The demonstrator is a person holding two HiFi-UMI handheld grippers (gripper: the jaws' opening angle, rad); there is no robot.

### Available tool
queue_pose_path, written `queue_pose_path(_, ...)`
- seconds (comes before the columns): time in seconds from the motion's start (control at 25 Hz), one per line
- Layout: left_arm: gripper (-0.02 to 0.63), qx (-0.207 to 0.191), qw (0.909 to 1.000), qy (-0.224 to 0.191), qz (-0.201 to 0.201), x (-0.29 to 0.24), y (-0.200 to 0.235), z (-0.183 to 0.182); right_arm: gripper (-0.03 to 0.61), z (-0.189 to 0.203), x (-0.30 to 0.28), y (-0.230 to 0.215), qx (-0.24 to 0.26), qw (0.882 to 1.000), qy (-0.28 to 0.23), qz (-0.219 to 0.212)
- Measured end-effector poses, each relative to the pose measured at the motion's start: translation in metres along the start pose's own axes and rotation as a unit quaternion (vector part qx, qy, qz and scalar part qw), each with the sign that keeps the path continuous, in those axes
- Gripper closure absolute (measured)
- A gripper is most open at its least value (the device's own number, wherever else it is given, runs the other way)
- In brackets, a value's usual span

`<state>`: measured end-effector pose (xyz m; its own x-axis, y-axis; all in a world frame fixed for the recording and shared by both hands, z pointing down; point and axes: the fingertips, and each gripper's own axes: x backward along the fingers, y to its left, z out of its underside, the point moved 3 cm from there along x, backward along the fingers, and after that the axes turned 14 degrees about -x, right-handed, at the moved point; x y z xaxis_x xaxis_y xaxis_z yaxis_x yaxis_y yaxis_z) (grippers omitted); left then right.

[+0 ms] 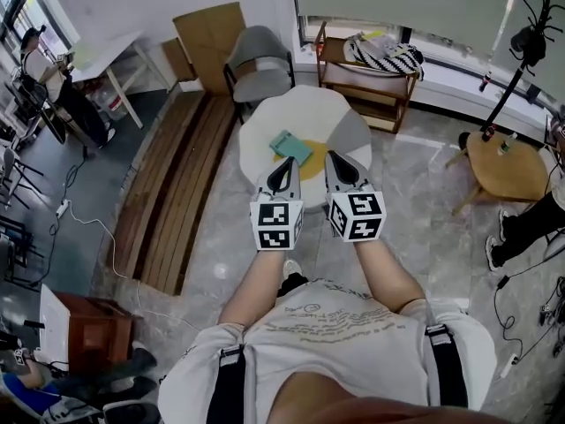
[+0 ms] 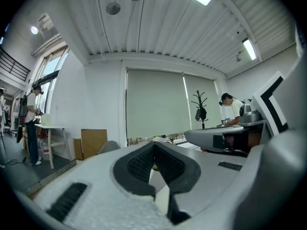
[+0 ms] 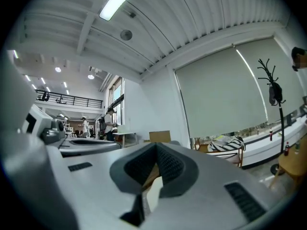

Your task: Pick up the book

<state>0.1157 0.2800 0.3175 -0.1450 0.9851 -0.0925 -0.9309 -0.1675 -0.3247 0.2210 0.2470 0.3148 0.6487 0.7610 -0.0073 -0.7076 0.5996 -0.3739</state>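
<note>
fingers (image 2: 136, 164) on your left gripper (image 2: 154, 144) are meeting at their tips with nothing between them, and the right gripper (image 3: 156, 145) is showing the same: pads pressed together, empty. in the head view you are holding both side by side in the middle of the frame, pointing toward the top of the picture

the book (image 1: 290, 146) is lying flat on the round white table (image 1: 265, 117) just above the grippers in the frame. it is a thin teal rectangle set at a slant, its lower right corner lying over the table's yellow patch (image 1: 311, 164). the left gripper's tip is showing just below the book's lower edge, though this steep angle is not showing whether they are touching

the book is looking slim and probably light, likely stiffer along its spine and floppier at the open pages, and its cover may be smooth. lying flat, it is giving you little to bite on. you are probably needing to spread the jaws first, then work one finger under the nearest edge or corner, pinching through the whole thickness so the pages are not fanning or sagging
</note>
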Motion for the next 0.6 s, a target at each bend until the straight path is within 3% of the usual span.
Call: queue_pose_path(0.6,0.6,0.011,0.9998,0.003,0.019,-0.076,0.069,0.013,0.551,-0.006,-0.096,0.001,0.01,1.0,0.015,0.011)
